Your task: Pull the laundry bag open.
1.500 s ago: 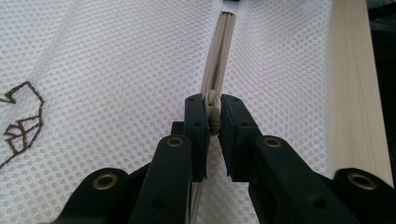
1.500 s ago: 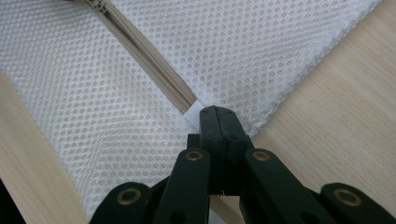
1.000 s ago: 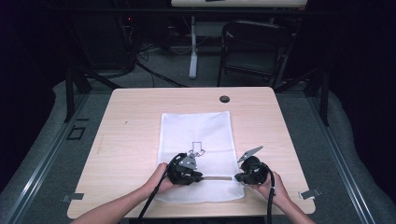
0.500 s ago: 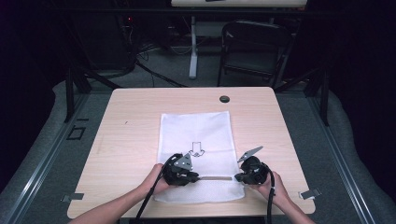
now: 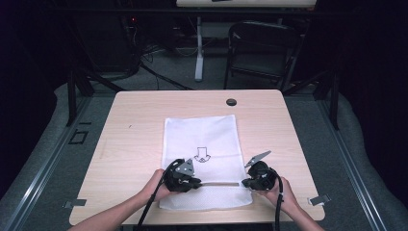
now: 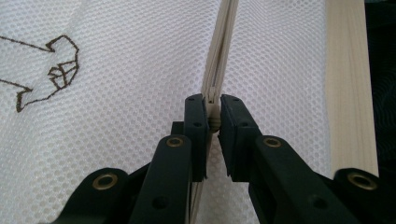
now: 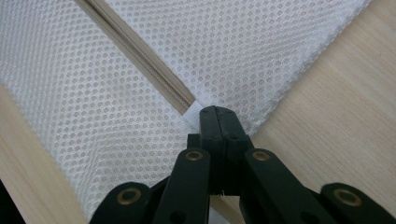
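Near edge first: white mesh laundry bag [image 5: 204, 154] lies flat at centre-bottom of the high view, its zipper [image 5: 220, 184] running left-right across the lower part. Left gripper [image 5: 185, 179] sits at the zip's left end; in the left gripper view its jaws are pinched on the zip pull [image 6: 214, 122], prob. so it can be drawn along the beige tape. Right gripper [image 5: 257, 179], lower right of the high view, is clamped tight on the bag's white end tab [image 7: 195, 113] where the zip stops. That looks like an anchor grip, keeping the mesh taut so the slider runs w/o bunching.

Further up: arrow logo [image 5: 202, 155] printed mid-bag, bare wooden table [image 5: 144, 120] around it, a small dark grommet [image 5: 231, 102] near the far edge. Beyond, upper right of frame, a folding chair [image 5: 262, 48]. Nothing lies across the zip line.
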{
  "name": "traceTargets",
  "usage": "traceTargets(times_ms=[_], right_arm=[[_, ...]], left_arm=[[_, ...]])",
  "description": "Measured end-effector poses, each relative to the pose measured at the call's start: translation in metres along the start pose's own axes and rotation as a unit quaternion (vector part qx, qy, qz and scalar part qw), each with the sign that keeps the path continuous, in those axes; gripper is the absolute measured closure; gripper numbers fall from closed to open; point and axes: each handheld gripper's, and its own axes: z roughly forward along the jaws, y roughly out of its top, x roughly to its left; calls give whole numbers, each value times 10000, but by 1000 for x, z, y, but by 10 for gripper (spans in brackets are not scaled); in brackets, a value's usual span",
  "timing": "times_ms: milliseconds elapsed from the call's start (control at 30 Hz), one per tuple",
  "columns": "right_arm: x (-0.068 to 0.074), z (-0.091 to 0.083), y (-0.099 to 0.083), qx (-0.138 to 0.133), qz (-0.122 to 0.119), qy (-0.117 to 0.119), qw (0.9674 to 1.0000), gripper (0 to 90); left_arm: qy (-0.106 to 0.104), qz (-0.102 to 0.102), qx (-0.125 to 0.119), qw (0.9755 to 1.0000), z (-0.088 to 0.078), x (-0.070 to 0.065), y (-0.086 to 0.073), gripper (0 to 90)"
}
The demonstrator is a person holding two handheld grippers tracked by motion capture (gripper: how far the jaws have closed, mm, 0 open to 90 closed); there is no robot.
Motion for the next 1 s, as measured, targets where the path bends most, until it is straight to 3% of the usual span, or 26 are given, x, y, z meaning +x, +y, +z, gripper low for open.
traceTargets(times_ms=[667, 1000], right_arm=[[1, 0, 1, 24, 10, -2, 10000, 900], [0, 0, 0, -28, 36, 9, 10000, 900]], left_arm=[[191, -197, 62, 9996, -21, 8, -22, 819], [225, -155, 88, 9996, -24, 7, -23, 819]])
